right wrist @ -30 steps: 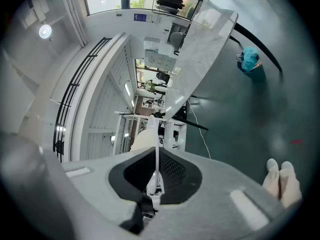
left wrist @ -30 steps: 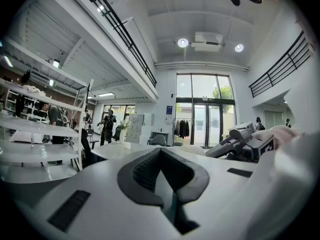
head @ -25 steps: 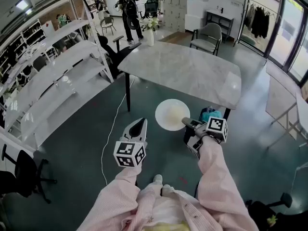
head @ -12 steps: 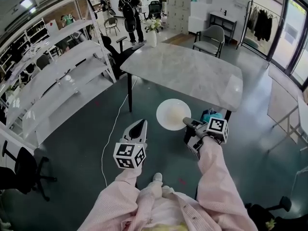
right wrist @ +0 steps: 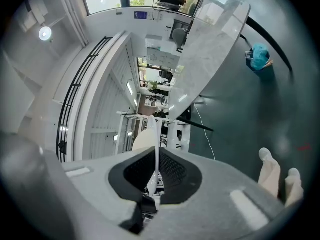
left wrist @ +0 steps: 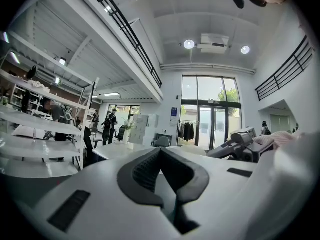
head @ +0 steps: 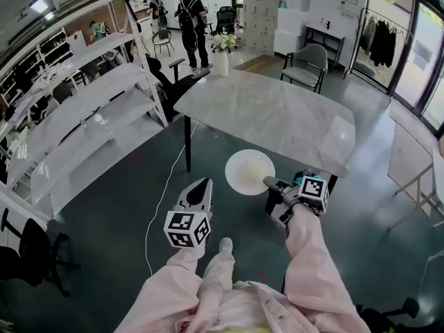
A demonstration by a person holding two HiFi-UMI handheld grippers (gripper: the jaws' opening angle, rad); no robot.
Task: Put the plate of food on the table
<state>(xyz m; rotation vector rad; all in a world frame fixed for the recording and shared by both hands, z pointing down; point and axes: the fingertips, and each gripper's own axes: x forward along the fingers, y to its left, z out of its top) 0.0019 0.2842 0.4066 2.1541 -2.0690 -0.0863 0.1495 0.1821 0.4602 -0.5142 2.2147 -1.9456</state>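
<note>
Right gripper (head: 266, 180), pinching the round white plate of pale food (head: 248, 171), has neared the grey marble table (head: 277, 113); setting down remains.

This is a tall, open office or studio space. At 12 o'clock a marble-topped table (head: 277, 116) with a vase of flowers (head: 220, 50) stands on a dark teal floor (head: 118, 207), and a grey armchair (head: 305, 60) sits beyond it. White shelving racks (head: 76, 109) run along 10 o'clock, with a black office chair (head: 31, 252) at 8 o'clock. Coats hang on a clothes rail (head: 374, 30) beside glass doors (head: 420, 54) at 1 o'clock. The left gripper view shows a mezzanine railing (left wrist: 127, 31) and a ceiling air-conditioning unit (left wrist: 215, 39).
</note>
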